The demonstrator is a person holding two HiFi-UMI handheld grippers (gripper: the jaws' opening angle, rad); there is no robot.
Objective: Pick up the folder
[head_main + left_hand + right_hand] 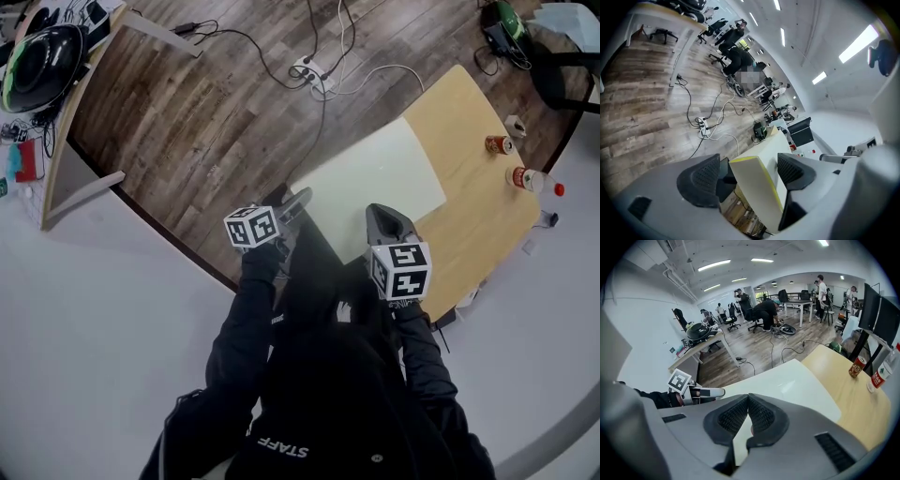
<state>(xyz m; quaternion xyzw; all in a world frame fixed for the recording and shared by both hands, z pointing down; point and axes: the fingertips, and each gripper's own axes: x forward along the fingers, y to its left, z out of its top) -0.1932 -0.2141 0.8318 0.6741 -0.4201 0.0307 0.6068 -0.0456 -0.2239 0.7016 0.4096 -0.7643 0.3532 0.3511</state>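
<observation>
**Left gripper wide open around the folder's corner; right gripper closed at its near edge**

The left gripper (749, 163) stands wide open. The folder (757, 187), white with a yellow edge, pokes its corner up between the two jaws. It sits closer to the right-hand pad (790, 169), and a clear gap separates it from the left-hand one, so neither pad presses on it. From this gripper the folder runs forward and away over the table (469, 187).

The right gripper (748, 399) has its jaws closed, with the pads meeting at the tips. The folder's sheet spreads out just ahead of those tips, and a strip of white shows in the slit behind them. I cannot tell whether the jaws have nipped the folder's near edge.

In the head view both grippers point at the folder's near side. The left one is at its left corner, the right one further along the same edge.
</observation>
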